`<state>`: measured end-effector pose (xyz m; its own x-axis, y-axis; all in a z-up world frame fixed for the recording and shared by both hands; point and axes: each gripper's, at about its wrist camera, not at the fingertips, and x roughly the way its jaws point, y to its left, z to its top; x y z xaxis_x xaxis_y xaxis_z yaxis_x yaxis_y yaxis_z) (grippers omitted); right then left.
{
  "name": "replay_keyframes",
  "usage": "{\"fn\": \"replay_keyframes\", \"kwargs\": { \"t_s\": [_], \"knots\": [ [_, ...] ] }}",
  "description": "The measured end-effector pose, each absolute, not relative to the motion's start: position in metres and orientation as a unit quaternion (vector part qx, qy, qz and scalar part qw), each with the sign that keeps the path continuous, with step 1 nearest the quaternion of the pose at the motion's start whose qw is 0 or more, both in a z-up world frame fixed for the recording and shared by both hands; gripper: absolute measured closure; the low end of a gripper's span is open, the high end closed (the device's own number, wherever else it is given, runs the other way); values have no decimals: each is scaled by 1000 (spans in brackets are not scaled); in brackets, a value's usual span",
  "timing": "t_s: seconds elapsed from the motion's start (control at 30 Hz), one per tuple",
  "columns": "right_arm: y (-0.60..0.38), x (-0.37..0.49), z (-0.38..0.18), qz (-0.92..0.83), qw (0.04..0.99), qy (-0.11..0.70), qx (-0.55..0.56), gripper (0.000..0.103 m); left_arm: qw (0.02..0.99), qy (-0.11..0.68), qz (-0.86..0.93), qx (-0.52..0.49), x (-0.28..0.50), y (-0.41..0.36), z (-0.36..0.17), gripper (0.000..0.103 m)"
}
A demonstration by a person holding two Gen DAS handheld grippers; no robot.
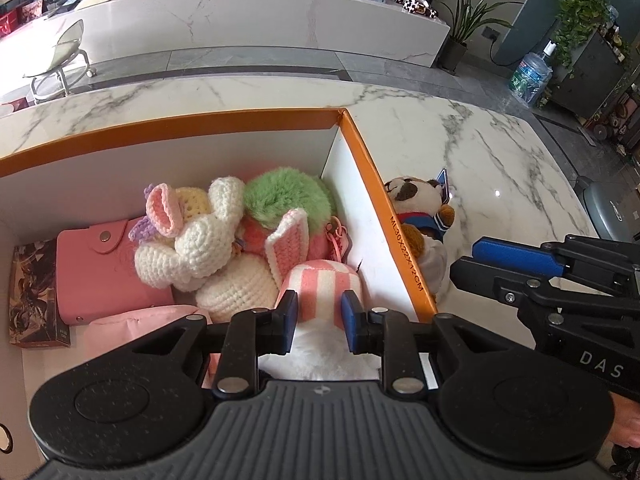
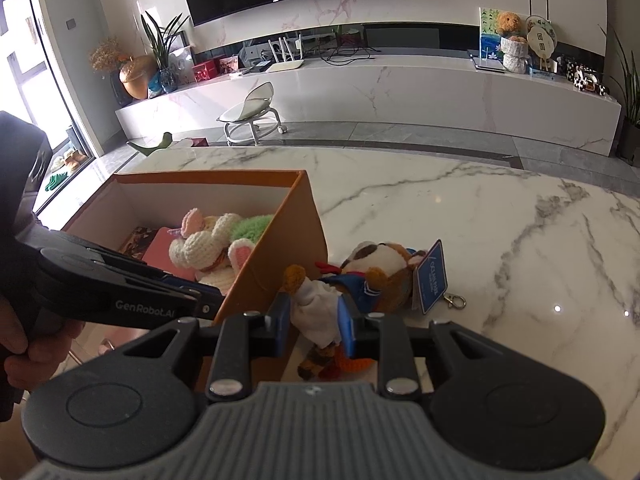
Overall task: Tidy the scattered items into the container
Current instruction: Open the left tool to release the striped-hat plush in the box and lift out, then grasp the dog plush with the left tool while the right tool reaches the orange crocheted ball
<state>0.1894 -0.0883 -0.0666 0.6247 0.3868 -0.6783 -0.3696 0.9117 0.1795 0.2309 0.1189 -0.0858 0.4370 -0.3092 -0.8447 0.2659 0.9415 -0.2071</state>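
Left tool [image 1: 319, 318]: we hold it over the near end of the box, its blue pads clamped on a pink-and-white striped plush [image 1: 320, 286] that hangs inside the box walls.
Right tool [image 2: 314, 322]: we have its pads pressed on either side of the white skirt of a plush dog [image 2: 376, 270]; the grip looks closed on it.
Plush dog: it lies on its side on the tabletop [image 2: 500, 216], just outside the box's right wall, touching or nearly touching it; a blue tag [image 2: 431, 276] and a metal clasp [image 2: 456, 301] lie at its head end.
Box [image 1: 376, 196]: orange outside, white inside, standing on the marble tabletop.
Box contents: a white crocheted rabbit [image 1: 192, 248] with pink ears, a green fluffy ball [image 1: 288, 196] in the far right corner, a pink snap wallet [image 1: 96, 268] to the left, a dark patterned carton [image 1: 34, 292] against the left wall.
Hand [image 2: 24, 344]: we see it at the left edge of the right view, gripping the left tool's handle.
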Motion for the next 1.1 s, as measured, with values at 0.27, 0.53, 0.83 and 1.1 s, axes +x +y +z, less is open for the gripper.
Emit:
{"fn": "replay_keyframes", "kwargs": {
  "t_s": [0.27,0.53,0.83,1.1],
  "knots": [
    [-103,175,-56,199,909,365,15,72,886,448,-123,-8,201,120,-56,73],
    [-129,152,-44,179,920,347,25,63,918,375,-129,17,160,92,-9,45],
    [-163,124,-39,151,930,334,25,54,929,336,-139,66,128,33,-8,31],
    [-191,112,-46,131,931,339,32,53,931,331,-135,75,126,1,-30,28]
  ]
}}
